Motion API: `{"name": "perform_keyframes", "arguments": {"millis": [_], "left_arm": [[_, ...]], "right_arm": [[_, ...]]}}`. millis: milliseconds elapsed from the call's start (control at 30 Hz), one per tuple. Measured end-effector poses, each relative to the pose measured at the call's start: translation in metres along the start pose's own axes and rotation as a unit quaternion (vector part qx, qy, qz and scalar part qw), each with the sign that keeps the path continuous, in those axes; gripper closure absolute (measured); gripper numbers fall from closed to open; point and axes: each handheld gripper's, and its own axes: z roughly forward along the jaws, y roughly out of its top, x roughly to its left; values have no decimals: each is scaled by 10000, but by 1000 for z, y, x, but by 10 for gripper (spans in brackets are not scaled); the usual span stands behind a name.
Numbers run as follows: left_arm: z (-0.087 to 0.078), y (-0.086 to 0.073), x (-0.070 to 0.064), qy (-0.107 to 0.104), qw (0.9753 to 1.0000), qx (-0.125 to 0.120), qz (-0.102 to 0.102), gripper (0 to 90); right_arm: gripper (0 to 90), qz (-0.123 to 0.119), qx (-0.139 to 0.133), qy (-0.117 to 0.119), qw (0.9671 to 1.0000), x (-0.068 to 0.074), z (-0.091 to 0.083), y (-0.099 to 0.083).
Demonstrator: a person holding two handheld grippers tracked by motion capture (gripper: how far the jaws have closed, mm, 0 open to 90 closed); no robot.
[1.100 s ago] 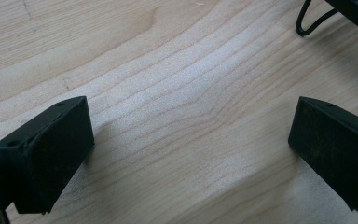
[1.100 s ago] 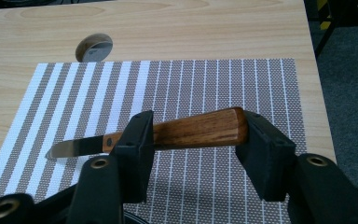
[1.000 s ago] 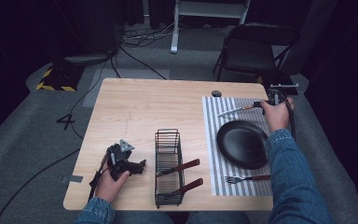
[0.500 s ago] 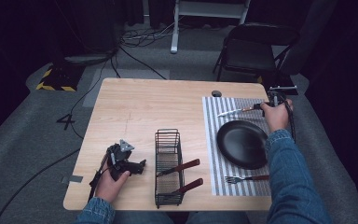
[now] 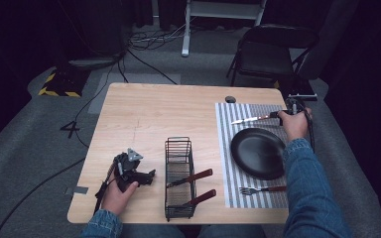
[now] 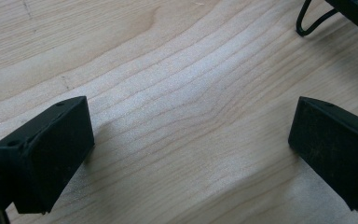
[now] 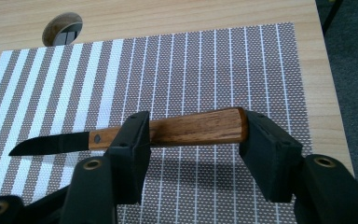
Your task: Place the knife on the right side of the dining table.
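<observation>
Right gripper (image 7: pixel 193 140): jaws pinch a wooden-handled knife (image 7: pixel 168 133) — above the striped placemat (image 7: pixel 214 70), beside the black plate (image 5: pixel 258 152)
Left gripper (image 6: pixel 186 149): jaws spread wide — low over bare wooden table (image 6: pixel 168 70)

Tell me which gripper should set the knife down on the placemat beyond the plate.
Right. The right gripper already grips the knife by its wooden handle, over the striped placemat beyond the plate. The left gripper rests open, past the wire basket.

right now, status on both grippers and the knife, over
Left gripper open over bare table. Right gripper around knife above striped placemat. Nothing in the way.
</observation>
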Motion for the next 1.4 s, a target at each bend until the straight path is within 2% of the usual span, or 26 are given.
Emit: {"name": "perform_keyframes", "arguments": {"millis": [567,1000,1167,1233,1400], "left_arm": [[0,0,0,-1,10000,0,-1,2],[0,0,0,0,10000,9,-3,2],[0,0,0,4,10000,3,-1,2],[0,0,0,4,10000,3,-3,2],[0,0,0,5,10000,4,1,2]], "right_arm": [[456,58,78,22,10000,-9,13,-3],[475,122,247,-67,9996,-13,19,-10],[470,85,50,-77,9999,-11,13,-7],[446,1,-121,43,9999,-9,14,-5],[412,-23,-234,191,9995,-3,23,-5]]}}
